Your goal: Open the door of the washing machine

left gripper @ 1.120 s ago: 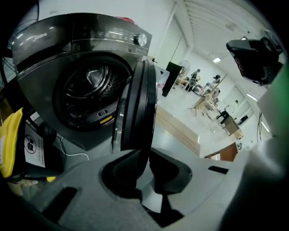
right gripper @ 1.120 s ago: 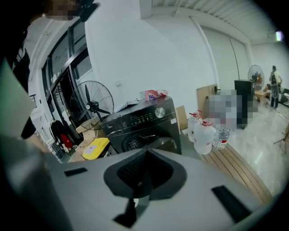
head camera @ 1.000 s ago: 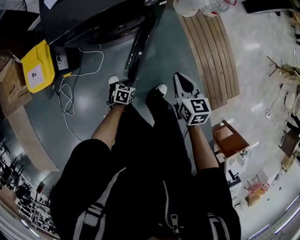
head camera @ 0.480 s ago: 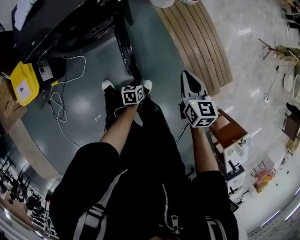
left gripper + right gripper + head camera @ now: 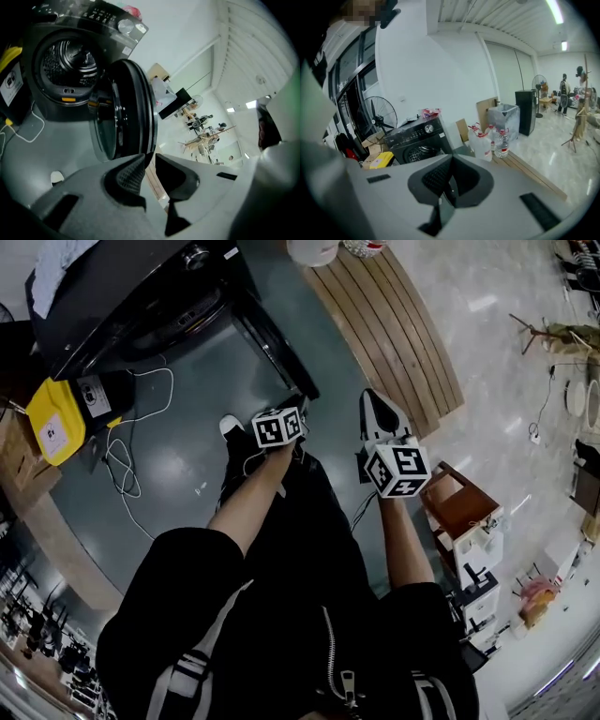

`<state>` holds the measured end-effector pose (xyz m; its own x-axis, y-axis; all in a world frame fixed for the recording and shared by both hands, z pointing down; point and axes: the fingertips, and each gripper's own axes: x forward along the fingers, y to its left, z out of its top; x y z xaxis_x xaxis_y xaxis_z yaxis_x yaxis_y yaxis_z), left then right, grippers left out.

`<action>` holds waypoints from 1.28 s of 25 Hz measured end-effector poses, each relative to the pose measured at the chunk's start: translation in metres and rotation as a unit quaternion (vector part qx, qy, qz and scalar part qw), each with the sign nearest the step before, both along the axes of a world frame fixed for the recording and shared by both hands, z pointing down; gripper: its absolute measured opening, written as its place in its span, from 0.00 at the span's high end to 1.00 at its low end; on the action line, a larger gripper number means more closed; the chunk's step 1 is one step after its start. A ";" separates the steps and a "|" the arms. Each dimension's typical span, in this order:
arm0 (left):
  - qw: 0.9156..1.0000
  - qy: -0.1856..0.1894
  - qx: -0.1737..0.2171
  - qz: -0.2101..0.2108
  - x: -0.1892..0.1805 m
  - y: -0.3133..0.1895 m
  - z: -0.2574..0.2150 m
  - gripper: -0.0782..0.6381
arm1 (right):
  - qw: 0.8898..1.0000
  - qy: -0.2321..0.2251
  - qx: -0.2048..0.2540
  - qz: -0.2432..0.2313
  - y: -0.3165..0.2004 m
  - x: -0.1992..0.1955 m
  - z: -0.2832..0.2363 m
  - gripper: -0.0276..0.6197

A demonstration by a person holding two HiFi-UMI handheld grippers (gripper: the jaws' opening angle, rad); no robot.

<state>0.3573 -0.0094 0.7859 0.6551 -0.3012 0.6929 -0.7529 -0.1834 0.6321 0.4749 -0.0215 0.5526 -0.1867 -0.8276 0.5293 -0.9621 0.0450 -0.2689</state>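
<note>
Door (image 5: 123, 112) wide open on washing machine (image 5: 56, 61) (left tool (image 5: 149, 158) empty)

The grey floor (image 5: 192, 409) bears the washing machine (image 5: 122, 296), a white cable (image 5: 125, 454) and wooden slats (image 5: 394, 334).

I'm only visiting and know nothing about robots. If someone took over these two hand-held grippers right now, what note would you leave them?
Left gripper: jaws a little apart, nothing between them, pointing past the door's lower edge.
Right gripper: jaws together, empty, held back from the machine.
Black front-loading washing machine: its round dark glass door is swung wide open, and the steel drum is exposed.
Done: the door is open.
Left: nothing for this job, as far as these views show. Probably just keep both grippers clear of the door.
</note>
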 end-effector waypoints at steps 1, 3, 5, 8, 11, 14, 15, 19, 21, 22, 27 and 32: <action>1.000 0.000 0.018 0.009 -0.008 -0.003 -0.011 0.80 | 1.000 -0.001 0.003 -0.009 -0.005 -0.011 -0.003 0.95; 0.998 -0.007 0.058 0.021 -0.032 -0.014 -0.035 0.82 | 0.999 -0.001 0.011 -0.030 -0.017 -0.037 -0.010 0.95; 0.994 -0.019 0.103 0.025 -0.064 -0.032 -0.060 0.85 | 0.998 -0.001 0.025 -0.057 -0.035 -0.067 -0.020 0.95; 0.987 -0.035 0.154 0.010 -0.119 -0.062 -0.098 0.89 | 0.994 -0.003 0.047 -0.096 -0.066 -0.117 -0.035 0.95; 0.980 -0.051 0.195 0.000 -0.173 -0.083 -0.136 0.89 | 0.989 -0.003 0.064 -0.131 -0.091 -0.170 -0.052 0.95; 0.968 -0.061 0.243 0.006 -0.220 -0.099 -0.171 0.89 | 0.983 0.005 0.083 -0.164 -0.111 -0.221 -0.069 0.95; 0.963 -0.063 0.260 0.009 -0.235 -0.104 -0.183 0.89 | 0.980 0.009 0.091 -0.174 -0.117 -0.237 -0.075 0.95; 0.944 -0.079 0.321 0.002 -0.293 -0.121 -0.232 0.89 | 0.971 0.021 0.120 -0.207 -0.130 -0.292 -0.096 0.95; 0.933 -0.087 0.349 -0.002 -0.318 -0.128 -0.256 0.89 | 0.967 0.025 0.130 -0.219 -0.133 -0.313 -0.105 0.96; 0.927 -0.089 0.364 -0.003 -0.329 -0.131 -0.269 0.89 | 0.965 0.025 0.135 -0.223 -0.134 -0.322 -0.109 0.96; 0.902 -0.094 0.421 -0.012 -0.374 -0.145 -0.323 0.89 | 0.959 0.026 0.161 -0.232 -0.139 -0.354 -0.129 0.96; 0.884 -0.106 0.455 -0.023 -0.403 -0.153 -0.355 0.89 | 0.955 0.031 0.183 -0.230 -0.140 -0.367 -0.141 0.96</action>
